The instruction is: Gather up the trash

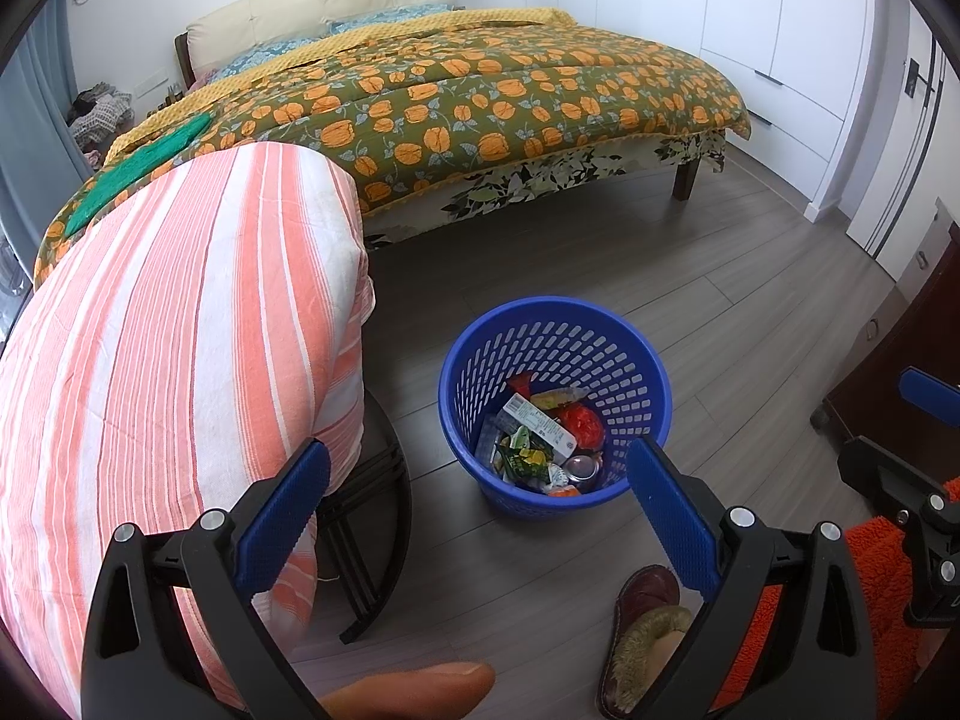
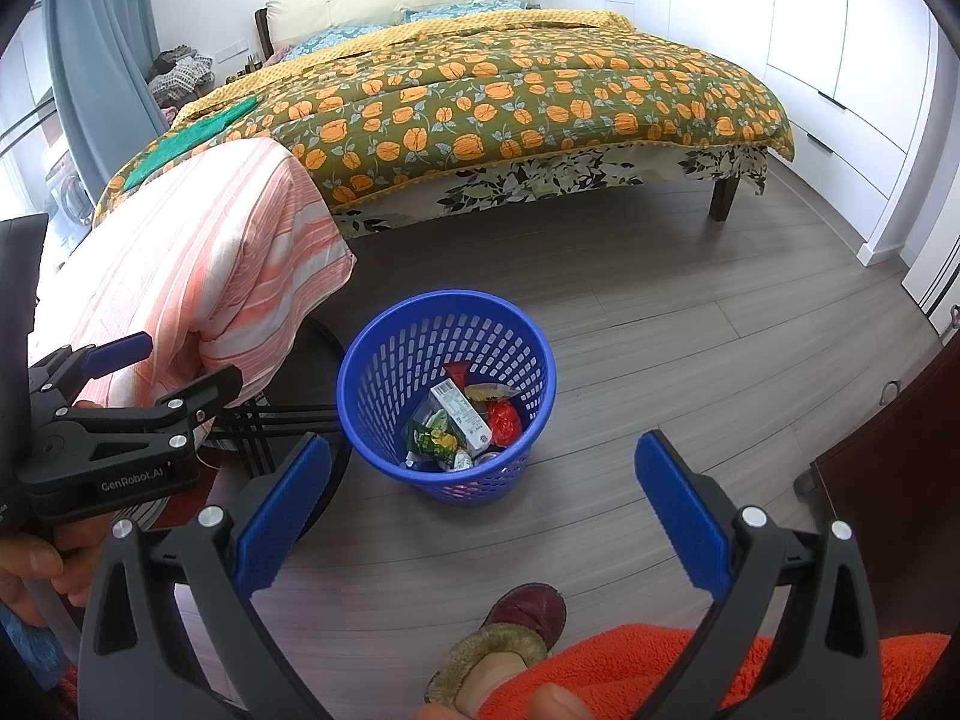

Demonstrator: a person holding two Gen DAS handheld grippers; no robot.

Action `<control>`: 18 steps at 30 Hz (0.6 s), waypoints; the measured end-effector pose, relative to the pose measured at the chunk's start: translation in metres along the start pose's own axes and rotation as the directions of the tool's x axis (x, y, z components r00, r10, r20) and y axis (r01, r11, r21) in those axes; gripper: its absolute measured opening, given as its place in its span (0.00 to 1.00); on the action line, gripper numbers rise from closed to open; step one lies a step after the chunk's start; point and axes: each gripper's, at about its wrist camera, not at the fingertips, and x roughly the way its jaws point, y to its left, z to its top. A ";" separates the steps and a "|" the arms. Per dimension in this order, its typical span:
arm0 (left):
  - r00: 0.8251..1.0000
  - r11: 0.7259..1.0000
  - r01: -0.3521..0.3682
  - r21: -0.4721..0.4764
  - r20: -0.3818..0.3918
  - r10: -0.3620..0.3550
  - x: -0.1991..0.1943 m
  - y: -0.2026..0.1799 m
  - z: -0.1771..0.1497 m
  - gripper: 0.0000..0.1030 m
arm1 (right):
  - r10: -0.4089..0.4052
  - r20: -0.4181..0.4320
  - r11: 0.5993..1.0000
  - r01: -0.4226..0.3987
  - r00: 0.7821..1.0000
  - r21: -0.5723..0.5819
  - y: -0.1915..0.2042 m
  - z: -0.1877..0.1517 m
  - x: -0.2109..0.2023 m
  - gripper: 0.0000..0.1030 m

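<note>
blue basket (image 1: 636, 354) holds wrappers (image 1: 528, 459), can (image 1: 581, 468).

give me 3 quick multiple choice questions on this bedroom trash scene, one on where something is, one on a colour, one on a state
1. Where does the waste basket stand?
A. on the bed
B. on the wood floor beside the striped cloth
C. inside the wardrobe

2. What colour is the basket?
A. blue
B. white
C. black

3. What state are the left gripper and right gripper in?
A. both shut on wrappers
B. one holds a can
C. both open and empty

Answers:
1 B, the basket sits on the grey floor next to the draped striped cloth, in front of the bed.
2 A, its perforated wall and rim are blue.
3 C, each gripper's fingers stand wide apart with nothing between them; the trash lies in the basket.
</note>
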 end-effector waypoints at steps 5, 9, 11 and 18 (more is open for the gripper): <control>1.000 1.000 -0.001 -0.001 -0.001 0.001 0.000 -0.001 0.001 0.95 | 0.000 0.000 1.000 0.000 1.000 0.000 0.000 0.000 0.000 0.96; 1.000 1.000 -0.001 -0.002 -0.001 0.001 0.000 -0.001 0.001 0.95 | -0.001 -0.001 1.000 0.001 1.000 0.000 0.000 0.000 0.000 0.96; 1.000 1.000 -0.001 0.000 -0.001 0.001 0.000 -0.001 0.001 0.95 | -0.001 -0.001 1.000 0.001 1.000 -0.001 0.000 0.000 0.000 0.96; 1.000 1.000 -0.001 -0.001 -0.002 0.001 0.001 0.000 0.000 0.95 | 0.000 -0.001 1.000 0.000 1.000 -0.001 -0.001 0.000 0.000 0.96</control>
